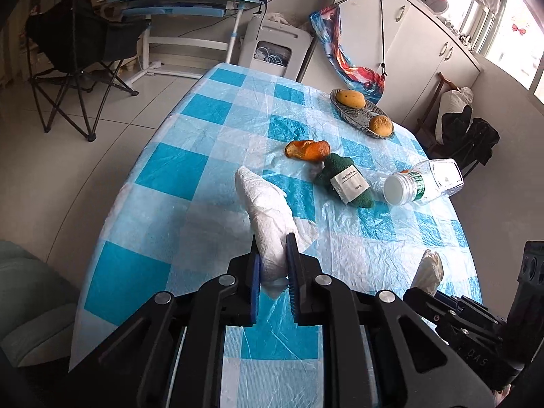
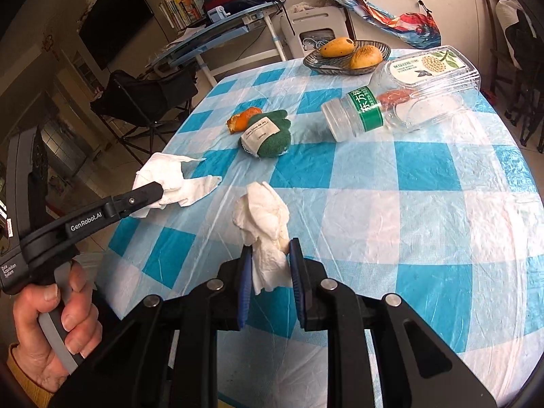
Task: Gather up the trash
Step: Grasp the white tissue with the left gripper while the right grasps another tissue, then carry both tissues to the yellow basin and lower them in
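My left gripper (image 1: 273, 258) is shut on a white crumpled tissue (image 1: 265, 210) and holds it over the near left part of the checked table; it also shows in the right wrist view (image 2: 173, 183). My right gripper (image 2: 270, 265) is shut on a second crumpled tissue (image 2: 263, 224), seen in the left wrist view (image 1: 429, 270) at the right. On the table lie an orange peel (image 1: 307, 149), a green sponge with a white label (image 1: 345, 180) and a tipped empty plastic bottle (image 1: 423, 182).
A glass dish with two mangoes (image 1: 362, 110) stands at the table's far right. A clear plastic box (image 2: 431, 68) lies behind the bottle. A folding chair (image 1: 73, 51) and a desk (image 1: 183, 6) stand beyond the blue-checked table (image 1: 190, 170).
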`<state>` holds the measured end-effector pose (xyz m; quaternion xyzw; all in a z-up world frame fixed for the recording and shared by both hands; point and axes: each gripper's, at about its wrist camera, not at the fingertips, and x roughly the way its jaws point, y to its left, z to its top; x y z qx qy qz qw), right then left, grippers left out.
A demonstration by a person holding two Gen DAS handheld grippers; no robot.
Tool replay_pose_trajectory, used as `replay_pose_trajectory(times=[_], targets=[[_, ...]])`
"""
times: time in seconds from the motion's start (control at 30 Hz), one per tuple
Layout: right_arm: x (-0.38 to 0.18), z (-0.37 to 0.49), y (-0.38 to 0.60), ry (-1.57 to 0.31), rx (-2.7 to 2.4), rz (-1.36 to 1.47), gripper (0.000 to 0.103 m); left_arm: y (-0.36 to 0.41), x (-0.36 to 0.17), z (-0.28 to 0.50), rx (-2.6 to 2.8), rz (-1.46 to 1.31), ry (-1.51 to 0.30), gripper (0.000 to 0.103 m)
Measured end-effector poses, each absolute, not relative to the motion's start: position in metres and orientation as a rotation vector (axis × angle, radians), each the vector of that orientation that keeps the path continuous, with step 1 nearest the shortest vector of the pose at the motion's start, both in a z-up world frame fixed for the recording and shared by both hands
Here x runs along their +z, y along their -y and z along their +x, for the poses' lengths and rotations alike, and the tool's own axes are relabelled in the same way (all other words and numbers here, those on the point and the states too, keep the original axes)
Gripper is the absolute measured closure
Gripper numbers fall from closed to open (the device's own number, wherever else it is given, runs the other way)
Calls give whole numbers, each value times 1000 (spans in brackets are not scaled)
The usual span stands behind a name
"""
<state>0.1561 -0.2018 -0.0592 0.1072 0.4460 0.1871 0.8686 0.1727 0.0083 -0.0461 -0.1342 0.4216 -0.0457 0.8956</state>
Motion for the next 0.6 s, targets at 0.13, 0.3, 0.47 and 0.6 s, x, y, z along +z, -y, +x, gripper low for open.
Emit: replay_pose_trajectory(times=[0.13, 0.3, 0.47, 0.6], targets=[[-60, 145, 201, -924, 397, 234, 81, -6, -44, 150, -99, -264, -860, 89], [-59, 131, 203, -905, 398, 243, 81, -3, -37, 128, -106, -239, -832, 89], [-57, 117, 205, -888, 411, 259, 80, 2, -30, 109, -115, -212, -810, 89], [-54, 108, 203, -868, 424, 259, 79, 4, -28, 95, -124, -204, -800, 89]])
